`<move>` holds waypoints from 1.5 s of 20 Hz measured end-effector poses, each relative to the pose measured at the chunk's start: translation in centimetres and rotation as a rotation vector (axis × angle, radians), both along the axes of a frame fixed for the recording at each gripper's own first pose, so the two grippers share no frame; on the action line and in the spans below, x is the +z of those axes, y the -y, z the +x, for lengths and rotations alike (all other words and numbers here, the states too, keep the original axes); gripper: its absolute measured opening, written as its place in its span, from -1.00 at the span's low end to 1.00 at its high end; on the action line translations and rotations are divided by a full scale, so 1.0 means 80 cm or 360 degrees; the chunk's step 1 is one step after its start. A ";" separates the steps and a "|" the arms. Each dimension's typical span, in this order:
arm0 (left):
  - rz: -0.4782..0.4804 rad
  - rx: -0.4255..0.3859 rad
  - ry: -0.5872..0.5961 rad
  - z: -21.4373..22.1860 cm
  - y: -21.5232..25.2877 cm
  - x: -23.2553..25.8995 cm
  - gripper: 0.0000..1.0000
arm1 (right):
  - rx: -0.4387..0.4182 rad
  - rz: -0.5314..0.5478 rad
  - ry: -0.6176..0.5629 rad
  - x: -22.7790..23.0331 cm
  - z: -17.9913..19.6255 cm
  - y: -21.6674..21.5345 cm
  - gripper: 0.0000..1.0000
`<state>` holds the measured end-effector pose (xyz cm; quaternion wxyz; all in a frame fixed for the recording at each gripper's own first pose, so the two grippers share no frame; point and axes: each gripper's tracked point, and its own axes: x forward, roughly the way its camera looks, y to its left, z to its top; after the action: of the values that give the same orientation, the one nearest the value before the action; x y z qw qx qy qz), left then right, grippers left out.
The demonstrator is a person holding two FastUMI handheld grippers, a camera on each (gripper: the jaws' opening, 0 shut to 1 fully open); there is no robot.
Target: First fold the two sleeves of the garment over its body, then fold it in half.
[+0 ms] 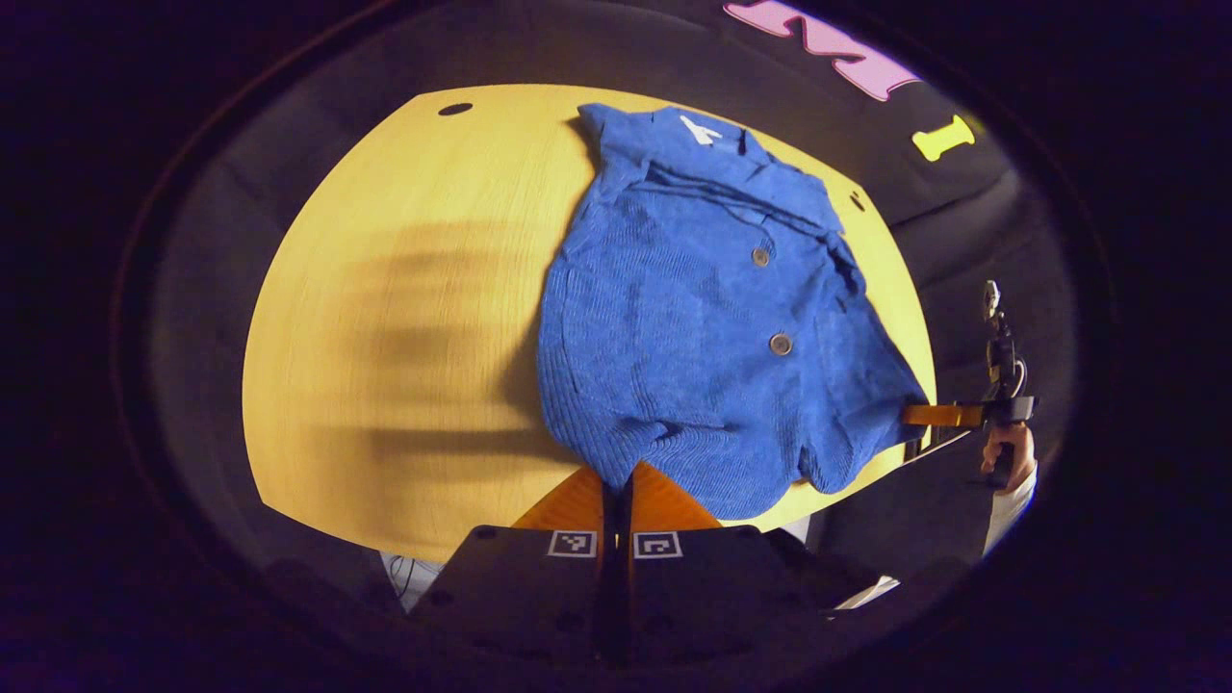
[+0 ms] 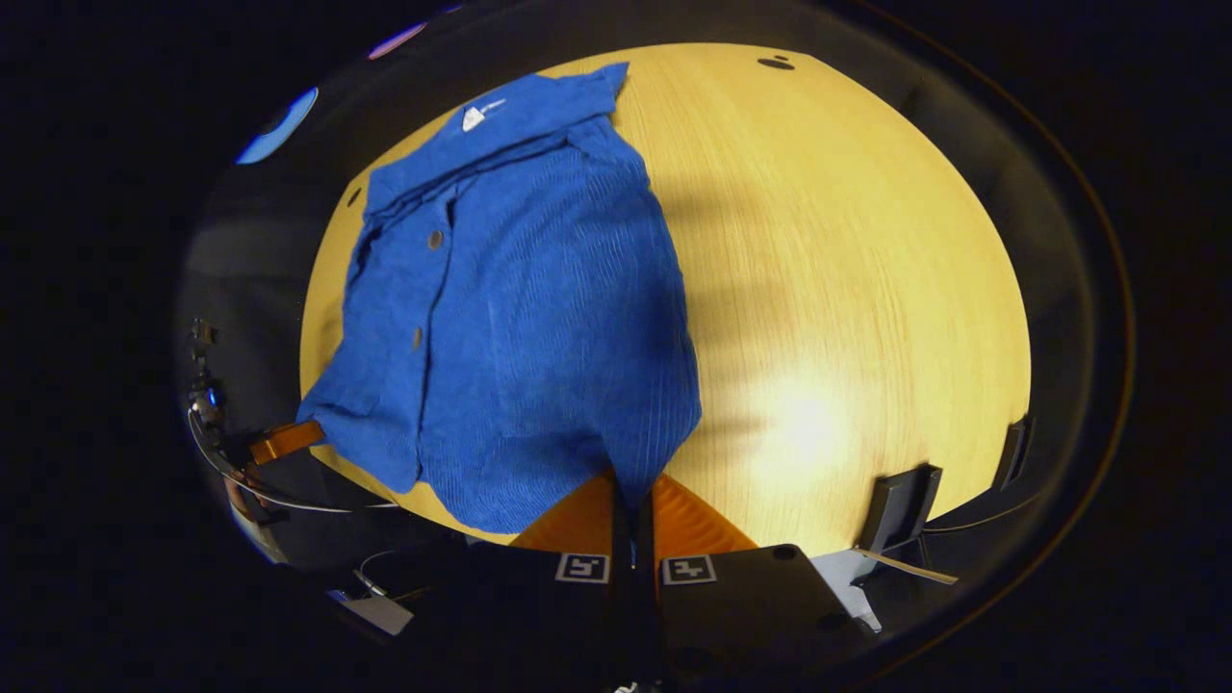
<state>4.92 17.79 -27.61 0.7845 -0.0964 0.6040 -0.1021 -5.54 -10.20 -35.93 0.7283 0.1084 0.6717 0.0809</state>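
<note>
A blue corduroy garment (image 1: 693, 318) lies buttons up on a round yellow table (image 1: 404, 318), its collar (image 1: 703, 130) at the far side. No sleeve sticks out past its body. My left gripper (image 1: 617, 481) is shut on one corner of the near hem. Off to the right, my right gripper (image 1: 914, 416) pinches the other hem corner at the table's edge. In the right gripper view the garment (image 2: 539, 318) hangs from my right gripper (image 2: 632, 496), which is shut on the hem, and my left gripper (image 2: 308, 430) holds the far corner.
A person's hand (image 1: 1006, 452) holds the right gripper beyond the table's edge. The table (image 2: 847, 289) has a wide bare stretch beside the garment and a small dark hole (image 2: 776, 64) near its far rim. Black brackets (image 2: 900, 505) stand at its near edge.
</note>
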 end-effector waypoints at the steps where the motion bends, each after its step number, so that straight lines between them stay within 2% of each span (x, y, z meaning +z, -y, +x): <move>1: -0.0015 0.0003 0.0059 0.011 -0.001 0.019 -1.00 | -0.0006 0.0013 0.0055 0.020 0.014 0.000 -0.89; 4: 0.0003 -0.0012 0.0254 0.038 -0.003 0.074 -1.00 | -0.0058 0.0075 0.0260 0.089 0.071 -0.009 -0.89; 10: 0.0021 0.0019 0.0617 0.156 -0.014 0.184 -1.00 | 0.0009 0.0038 0.0693 0.196 0.201 -0.026 -0.90; 13: 0.0063 0.0098 0.0766 0.229 -0.022 0.213 -1.00 | 0.0073 0.0005 0.0887 0.226 0.283 -0.034 -0.90; 15: 0.0106 0.0228 0.0775 0.281 -0.029 0.211 -1.00 | 0.0071 0.0004 0.0954 0.226 0.347 -0.041 -0.90; 16: 0.0154 0.0310 0.0811 0.313 -0.034 0.206 -1.00 | 0.0074 -0.0017 0.1005 0.216 0.385 -0.043 -0.91; 18: 0.0223 0.0362 0.0833 0.366 -0.031 0.184 -1.00 | 0.0102 -0.0115 0.1047 0.177 0.455 -0.042 -0.92; 21: 0.0360 0.0395 0.0794 0.448 -0.033 0.123 -1.00 | 0.0070 -0.0140 0.0936 0.071 0.533 -0.061 -0.91; 22: 0.0318 0.0474 0.0749 0.470 -0.026 0.103 -1.00 | 0.0063 -0.0139 0.0902 0.035 0.551 -0.065 -0.92; 24: 0.0121 0.0645 0.0672 0.506 -0.019 0.065 -1.00 | 0.0070 -0.0148 0.0850 -0.018 0.580 -0.067 -0.91; 26: 0.0064 0.0741 0.0600 0.524 -0.035 0.028 -1.00 | 0.0027 -0.0127 0.0800 -0.055 0.599 -0.069 -0.90; 28: 0.0181 0.0671 0.0474 0.521 -0.050 -0.006 -1.00 | -0.0038 -0.0073 0.0778 -0.081 0.615 -0.076 -0.86; 30: 0.0320 0.0589 0.0434 0.522 -0.056 -0.014 -0.97 | -0.0095 -0.0034 0.0777 -0.096 0.626 -0.078 -0.69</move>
<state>46.65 22.29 -28.71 0.8697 -0.1123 0.4718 0.0918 44.54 -3.94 -43.59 0.8723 0.0978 0.4730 0.0761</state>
